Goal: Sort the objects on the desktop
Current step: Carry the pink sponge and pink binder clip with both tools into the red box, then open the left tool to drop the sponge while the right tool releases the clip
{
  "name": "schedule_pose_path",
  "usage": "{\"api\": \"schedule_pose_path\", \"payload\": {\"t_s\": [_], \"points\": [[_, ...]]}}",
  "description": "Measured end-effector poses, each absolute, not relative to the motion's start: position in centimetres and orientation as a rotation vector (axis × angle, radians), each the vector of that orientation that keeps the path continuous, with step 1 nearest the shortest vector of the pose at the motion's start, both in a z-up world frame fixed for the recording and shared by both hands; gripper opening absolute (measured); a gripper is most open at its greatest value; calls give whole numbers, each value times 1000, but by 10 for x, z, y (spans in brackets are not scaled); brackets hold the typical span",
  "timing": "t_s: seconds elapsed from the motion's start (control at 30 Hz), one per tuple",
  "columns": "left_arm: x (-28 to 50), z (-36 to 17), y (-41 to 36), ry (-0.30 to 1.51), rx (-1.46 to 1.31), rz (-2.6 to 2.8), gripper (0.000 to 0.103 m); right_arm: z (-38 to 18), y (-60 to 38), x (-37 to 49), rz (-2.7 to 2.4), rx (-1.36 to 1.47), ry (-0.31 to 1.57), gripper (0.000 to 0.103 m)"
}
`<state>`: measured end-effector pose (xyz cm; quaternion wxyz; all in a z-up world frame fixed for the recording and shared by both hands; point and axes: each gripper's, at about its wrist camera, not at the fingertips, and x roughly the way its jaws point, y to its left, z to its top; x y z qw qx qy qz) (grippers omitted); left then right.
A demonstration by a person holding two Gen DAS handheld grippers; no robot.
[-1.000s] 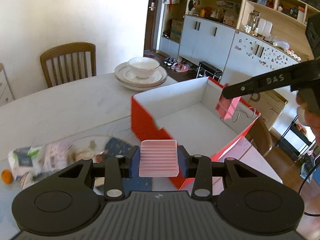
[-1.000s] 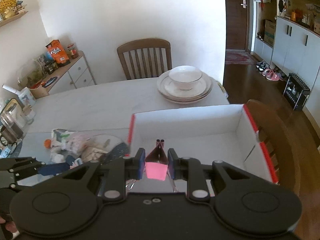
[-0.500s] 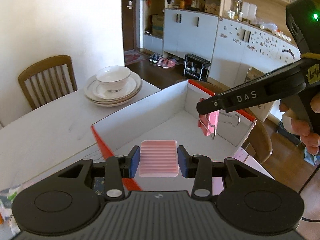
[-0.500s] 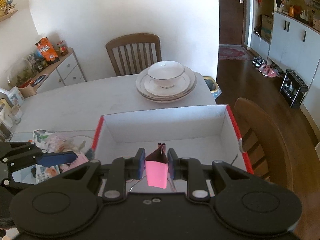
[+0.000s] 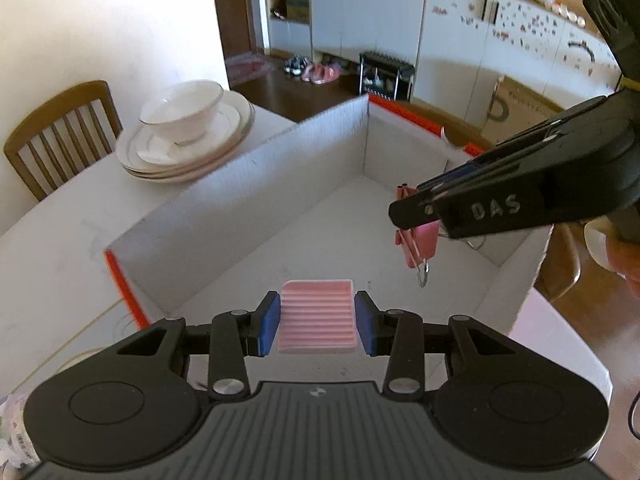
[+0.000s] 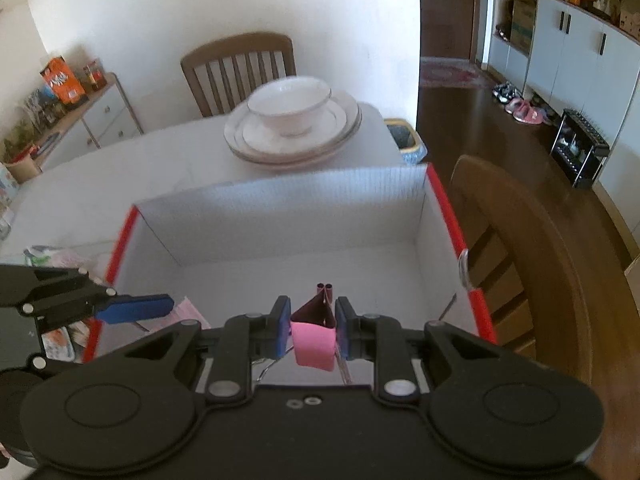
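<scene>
Over the box (image 5: 248, 216) now | left gripper (image 5: 316, 322) pinching pink ridged pad (image 5: 317, 320), right gripper (image 6: 313, 330) pinching pink binder clip (image 6: 313, 346) | both dropping in from the worktop (image 5: 60, 216) side, release looking close

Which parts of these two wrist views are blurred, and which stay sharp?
Left wrist view: the bowl and plates smear with motion blur, while the ridged pink block stays crisp. Right wrist view: the bowl is also soft, the pink binder clip sharp.

Stacked plates (image 6: 294, 136) sit on the table (image 6: 100, 184) behind the box (image 6: 280, 196).
</scene>
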<state>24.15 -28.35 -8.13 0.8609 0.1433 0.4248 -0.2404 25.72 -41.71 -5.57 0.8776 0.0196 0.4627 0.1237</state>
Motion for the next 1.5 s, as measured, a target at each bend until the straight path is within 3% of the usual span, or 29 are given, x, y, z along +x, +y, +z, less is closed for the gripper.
{"api": "schedule_pose_path", "payload": {"t_s": [0.5, 0.7, 0.83, 1.0, 1.17, 1.23, 1.5], "points": [[265, -119, -303, 1101, 350, -508, 39, -93, -420, 267, 251, 22, 1051, 20], [270, -126, -304, 1191, 358, -513, 39, -92, -421, 267, 251, 30, 1056, 26], [271, -128, -303, 1233, 352, -533, 39, -90, -424, 268, 251, 59, 1056, 31], [268, -126, -302, 1236, 360, -536, 40, -86, -429, 267, 246, 85, 1047, 48], [264, -120, -298, 1217, 340, -540, 54, -82, -432, 264, 257, 113, 1031, 65], [262, -116, -294, 1204, 319, -538, 58, -79, -432, 263, 259, 117, 1025, 65], [244, -98, -279, 1144, 230, -539, 59, -66, -429, 255, 277, 130, 1012, 69]]}}
